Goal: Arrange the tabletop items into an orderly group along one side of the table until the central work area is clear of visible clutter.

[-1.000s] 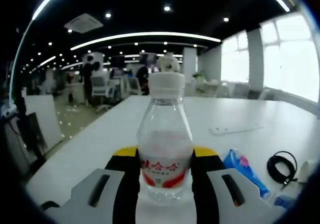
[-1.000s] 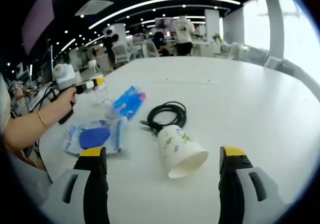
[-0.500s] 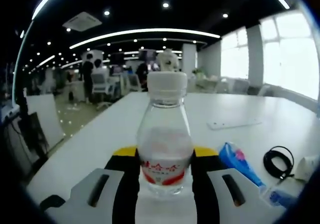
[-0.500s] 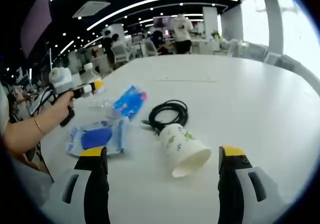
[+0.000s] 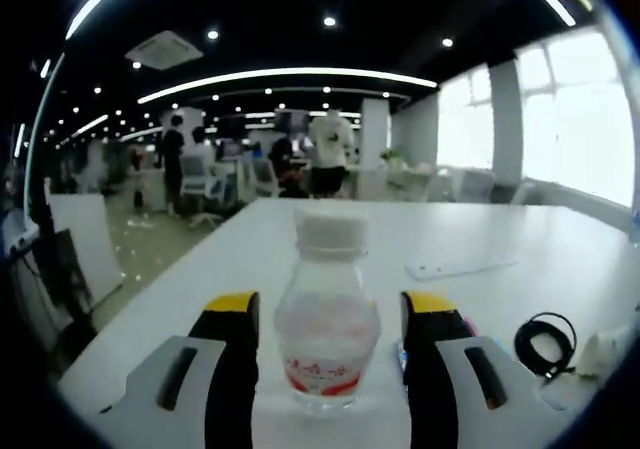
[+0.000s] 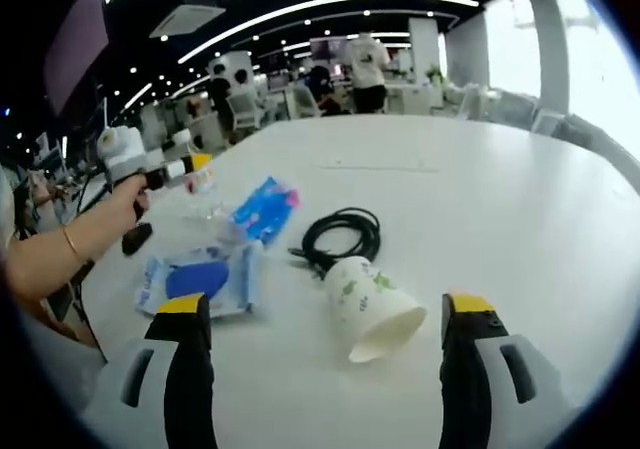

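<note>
Two yellow-tipped jaws of the left gripper [image 5: 328,319] stand apart on either side of a small clear plastic water bottle with a white cap and red label [image 5: 326,324], with a visible gap on each side, so the claw is spread and not clamping it. The bottle stands upright on the white table [image 5: 480,239] near its left edge. In the right gripper view the same bottle [image 6: 205,191] shows in front of the left gripper [image 6: 190,171], which a person's hand [image 6: 128,197] holds over the table's left side.

The right gripper [image 6: 325,314] also has its jaws wide apart, holding nothing, above the near part of the table [image 6: 480,189]. Between those jaws, farther out, a white paper cup with a green leaf print [image 6: 372,307] lies on its side, mouth toward the camera. Just beyond the cup sits a coiled black cable [image 6: 340,237]. Left of the cable lies a blue and pink packet [image 6: 264,209], and nearer the left edge a clear plastic bag with a blue item inside [image 6: 200,279].
</note>
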`<action>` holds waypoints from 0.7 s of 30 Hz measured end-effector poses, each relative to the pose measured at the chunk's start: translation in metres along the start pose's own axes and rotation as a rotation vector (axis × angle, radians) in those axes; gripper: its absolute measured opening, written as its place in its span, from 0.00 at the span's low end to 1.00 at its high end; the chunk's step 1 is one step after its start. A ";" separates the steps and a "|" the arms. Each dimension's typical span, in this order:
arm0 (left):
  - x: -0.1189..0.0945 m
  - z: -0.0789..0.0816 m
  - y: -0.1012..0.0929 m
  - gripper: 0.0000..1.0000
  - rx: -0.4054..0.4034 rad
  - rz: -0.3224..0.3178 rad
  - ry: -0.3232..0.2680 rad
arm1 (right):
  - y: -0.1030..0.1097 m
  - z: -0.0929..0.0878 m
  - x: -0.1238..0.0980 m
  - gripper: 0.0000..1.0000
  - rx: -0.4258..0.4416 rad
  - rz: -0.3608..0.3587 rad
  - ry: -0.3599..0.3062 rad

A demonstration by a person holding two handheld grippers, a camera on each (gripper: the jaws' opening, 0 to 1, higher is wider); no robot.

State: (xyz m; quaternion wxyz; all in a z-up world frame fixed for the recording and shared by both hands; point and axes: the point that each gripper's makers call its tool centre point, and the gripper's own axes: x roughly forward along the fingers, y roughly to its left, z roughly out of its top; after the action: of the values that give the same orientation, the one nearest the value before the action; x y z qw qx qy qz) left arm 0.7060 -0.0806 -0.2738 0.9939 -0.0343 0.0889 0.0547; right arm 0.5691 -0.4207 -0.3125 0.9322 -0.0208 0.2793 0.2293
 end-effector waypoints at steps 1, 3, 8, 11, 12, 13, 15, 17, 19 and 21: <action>-0.001 0.002 0.000 0.59 -0.013 -0.002 0.003 | 0.000 0.001 -0.001 0.95 -0.004 0.000 -0.002; -0.002 0.006 0.001 0.66 -0.005 -0.008 0.009 | -0.001 0.003 -0.002 0.96 -0.013 0.004 -0.006; -0.007 0.020 -0.003 0.73 -0.013 -0.053 0.011 | -0.003 0.014 -0.005 0.96 -0.025 0.006 -0.019; -0.012 0.025 -0.004 0.79 -0.008 -0.069 0.018 | -0.004 0.023 -0.006 0.96 -0.029 0.010 -0.029; -0.015 0.027 -0.005 0.80 -0.012 -0.077 0.018 | -0.004 0.025 -0.006 0.96 -0.030 0.012 -0.033; -0.016 0.027 -0.005 0.82 -0.013 -0.081 0.018 | -0.003 0.027 -0.006 0.96 -0.031 0.013 -0.036; -0.021 0.028 -0.009 0.86 -0.005 -0.104 0.030 | -0.002 0.031 -0.006 0.96 -0.030 0.019 -0.043; -0.027 0.028 -0.011 0.89 -0.003 -0.122 0.045 | 0.000 0.036 -0.005 0.96 -0.012 0.031 -0.054; -0.033 0.028 -0.016 0.91 -0.024 -0.157 0.053 | 0.003 0.041 -0.004 0.96 0.005 0.045 -0.063; -0.039 0.030 -0.018 0.93 -0.033 -0.177 0.052 | 0.006 0.045 -0.003 0.96 0.010 0.054 -0.069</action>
State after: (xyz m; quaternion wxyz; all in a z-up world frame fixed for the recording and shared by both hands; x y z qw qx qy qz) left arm 0.6755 -0.1000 -0.2366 0.9915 -0.0600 0.1104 -0.0327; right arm 0.5870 -0.4092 -0.2728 0.9349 -0.0005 0.2484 0.2535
